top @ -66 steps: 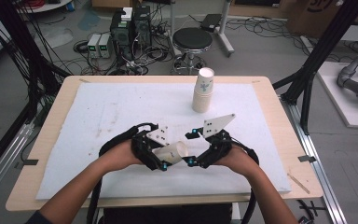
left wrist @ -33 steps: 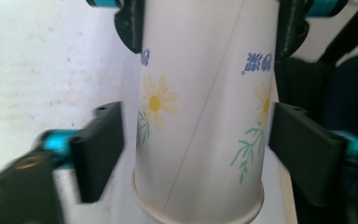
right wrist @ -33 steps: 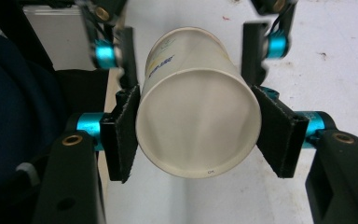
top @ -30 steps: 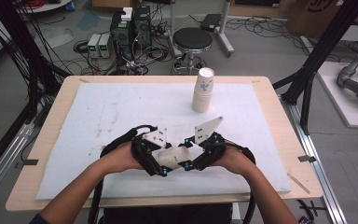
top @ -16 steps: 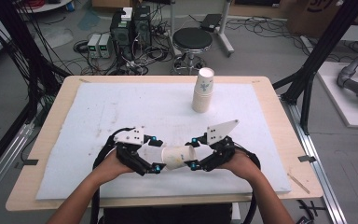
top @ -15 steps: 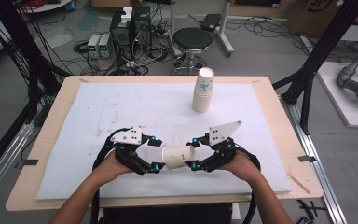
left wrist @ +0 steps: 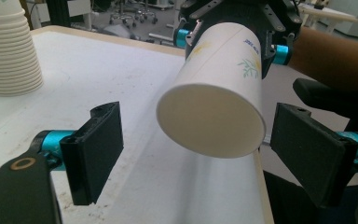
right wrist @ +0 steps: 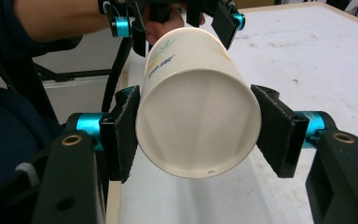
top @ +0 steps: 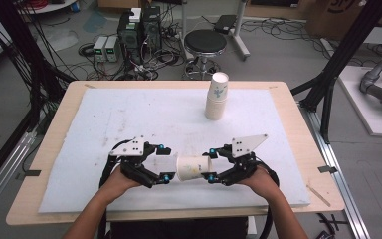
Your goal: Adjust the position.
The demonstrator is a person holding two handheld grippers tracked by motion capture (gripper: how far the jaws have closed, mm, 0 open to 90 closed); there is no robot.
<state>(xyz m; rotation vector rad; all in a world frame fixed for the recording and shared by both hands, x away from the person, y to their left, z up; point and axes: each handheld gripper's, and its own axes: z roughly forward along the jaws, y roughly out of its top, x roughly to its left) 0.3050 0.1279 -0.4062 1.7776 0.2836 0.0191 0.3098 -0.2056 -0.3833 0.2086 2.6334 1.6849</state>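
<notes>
A white paper cup (top: 193, 168) with a small printed pattern lies level in the air between my two grippers, over the near part of the white mat (top: 129, 114). My right gripper (top: 210, 166) is shut on its base end; in the right gripper view both pads (right wrist: 123, 135) press the cup (right wrist: 196, 121) on either side. The cup's mouth (left wrist: 212, 119) faces my left gripper (left wrist: 198, 154). Its jaws stand wide on either side of the rim, with a gap at each pad. In the high view my left gripper (top: 165, 163) is just left of the cup.
A tall stack of paper cups (top: 216, 97) stands upright at the back of the mat, right of centre, and shows as the stack (left wrist: 7, 51) at upper left in the left gripper view. The wooden table edge (top: 30, 164) frames the mat. A stool (top: 205, 42) stands beyond the table.
Both hands have come a little toward the near edge and spread apart. My left gripper has drawn back to the left off the cup, which stays in my right gripper.
</notes>
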